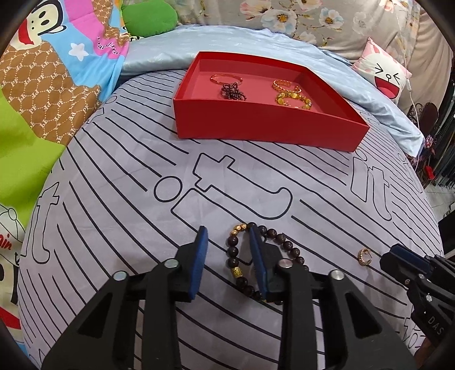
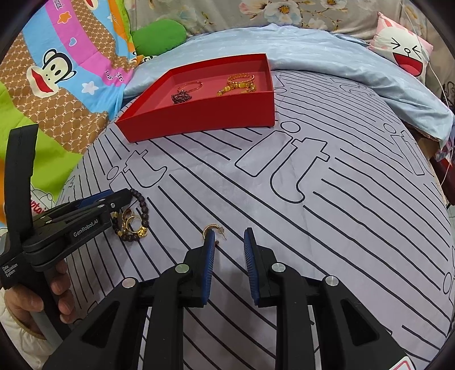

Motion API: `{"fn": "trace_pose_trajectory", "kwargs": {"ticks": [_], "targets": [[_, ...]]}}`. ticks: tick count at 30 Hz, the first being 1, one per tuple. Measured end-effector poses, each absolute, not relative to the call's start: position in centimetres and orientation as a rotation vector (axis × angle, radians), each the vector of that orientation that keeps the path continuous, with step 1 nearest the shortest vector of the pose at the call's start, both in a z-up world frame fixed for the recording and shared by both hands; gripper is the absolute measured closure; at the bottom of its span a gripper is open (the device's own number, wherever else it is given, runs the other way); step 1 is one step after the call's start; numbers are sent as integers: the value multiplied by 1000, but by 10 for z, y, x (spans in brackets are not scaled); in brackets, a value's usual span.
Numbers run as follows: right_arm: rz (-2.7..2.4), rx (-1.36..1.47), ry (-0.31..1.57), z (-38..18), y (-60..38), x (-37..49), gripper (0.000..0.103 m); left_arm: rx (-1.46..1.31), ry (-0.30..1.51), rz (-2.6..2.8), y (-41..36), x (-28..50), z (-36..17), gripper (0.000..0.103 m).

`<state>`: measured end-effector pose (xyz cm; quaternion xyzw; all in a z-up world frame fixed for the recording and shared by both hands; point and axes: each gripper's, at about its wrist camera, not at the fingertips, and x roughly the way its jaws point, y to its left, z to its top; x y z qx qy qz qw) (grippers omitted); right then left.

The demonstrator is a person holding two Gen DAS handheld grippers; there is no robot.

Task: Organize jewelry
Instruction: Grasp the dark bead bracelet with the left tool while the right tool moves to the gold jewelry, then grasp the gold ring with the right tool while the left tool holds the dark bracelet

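A dark bead bracelet with gold beads lies on the striped sheet. My left gripper is open around its left side, one finger inside the loop; it also shows in the right wrist view over the bracelet. A small gold earring lies to the right. My right gripper is open, its left finger just beside the earring. A red box at the back holds gold bangles, a dark bead string and gold chains.
The striped sheet covers the bed. A light blue cloth lies behind the box. A cartoon blanket is on the left, a green cushion and a bunny pillow at the back.
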<state>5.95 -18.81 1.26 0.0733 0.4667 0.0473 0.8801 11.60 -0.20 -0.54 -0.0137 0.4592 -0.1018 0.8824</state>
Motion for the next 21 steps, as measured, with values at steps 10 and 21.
{"fn": "trace_pose_trajectory", "kwargs": {"ticks": [10,21], "targets": [[100,150,964,17,-188,59,80,-38,962,-263,-8,110,-1,95],[119,142,949,24,-182,58,80,-119,897,-365,-3,81,40,95]]}}
